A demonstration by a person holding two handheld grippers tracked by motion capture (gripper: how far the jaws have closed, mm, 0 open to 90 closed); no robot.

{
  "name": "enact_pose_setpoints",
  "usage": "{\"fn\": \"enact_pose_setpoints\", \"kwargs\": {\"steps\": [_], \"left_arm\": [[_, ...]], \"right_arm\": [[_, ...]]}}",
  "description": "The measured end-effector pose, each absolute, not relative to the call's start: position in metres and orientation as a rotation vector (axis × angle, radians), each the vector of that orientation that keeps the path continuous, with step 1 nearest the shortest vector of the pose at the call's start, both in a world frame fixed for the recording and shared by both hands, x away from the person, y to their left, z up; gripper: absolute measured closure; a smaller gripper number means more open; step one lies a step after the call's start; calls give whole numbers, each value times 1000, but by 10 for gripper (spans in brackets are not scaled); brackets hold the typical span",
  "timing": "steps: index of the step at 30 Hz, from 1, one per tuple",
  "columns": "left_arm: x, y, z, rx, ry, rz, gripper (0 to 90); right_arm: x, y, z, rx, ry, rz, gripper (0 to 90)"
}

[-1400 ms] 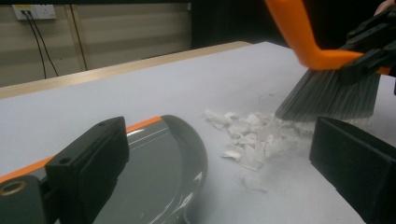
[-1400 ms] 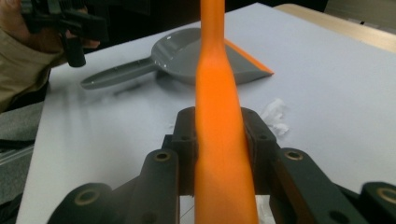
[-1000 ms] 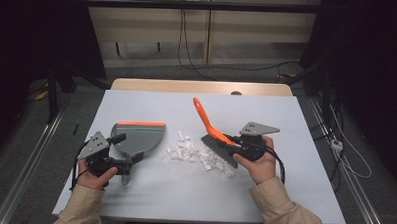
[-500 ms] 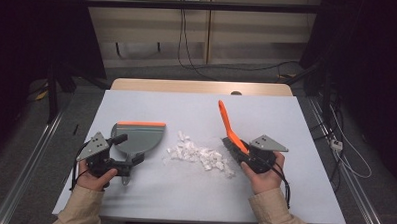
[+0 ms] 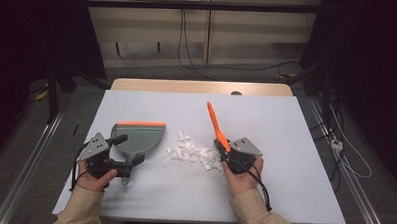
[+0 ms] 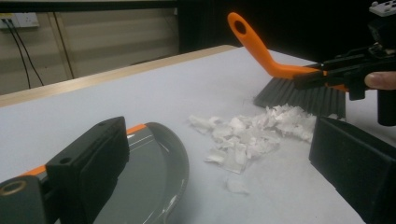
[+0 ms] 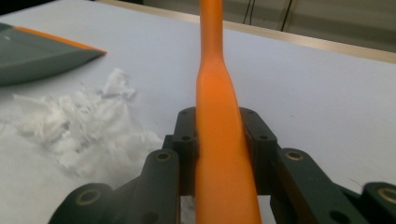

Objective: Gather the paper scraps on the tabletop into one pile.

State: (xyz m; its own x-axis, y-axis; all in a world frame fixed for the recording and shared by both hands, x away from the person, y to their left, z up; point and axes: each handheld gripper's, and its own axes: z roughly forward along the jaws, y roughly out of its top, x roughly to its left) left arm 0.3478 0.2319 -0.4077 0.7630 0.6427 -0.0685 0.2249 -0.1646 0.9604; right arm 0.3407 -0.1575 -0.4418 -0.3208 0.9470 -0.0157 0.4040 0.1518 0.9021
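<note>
Right claw [image 5: 228,154], clamped on orange brush [image 5: 215,123], now lowered beside paper scraps [image 5: 194,153] mid-bench near front edge; left claw [image 5: 126,165], pinching grey dustpan [image 5: 138,137] left of pile; sweep into pan likely next.

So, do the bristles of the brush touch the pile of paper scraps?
Touching. In the left gripper view the dark bristles stand right against the far edge of the white paper scraps, with no table showing between them.
</note>
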Motion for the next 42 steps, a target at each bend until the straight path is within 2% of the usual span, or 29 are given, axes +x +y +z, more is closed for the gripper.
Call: {"fn": "enact_pose_setpoints", "kwargs": {"steps": [9, 15, 31, 42], "left_arm": [[348, 234, -409, 1739, 696, 426, 47], [349, 233, -411, 1745, 700, 422, 47], [353, 228, -411, 1742, 688, 418, 49], [353, 228, -412, 1747, 692, 419, 49]], "right_arm": [[374, -138, -441, 1318, 1813, 1218, 712], [383, -144, -433, 1299, 1803, 1233, 712], [386, -161, -413, 1254, 1808, 1272, 711], [388, -183, -436, 1296, 1855, 1179, 711]]}}
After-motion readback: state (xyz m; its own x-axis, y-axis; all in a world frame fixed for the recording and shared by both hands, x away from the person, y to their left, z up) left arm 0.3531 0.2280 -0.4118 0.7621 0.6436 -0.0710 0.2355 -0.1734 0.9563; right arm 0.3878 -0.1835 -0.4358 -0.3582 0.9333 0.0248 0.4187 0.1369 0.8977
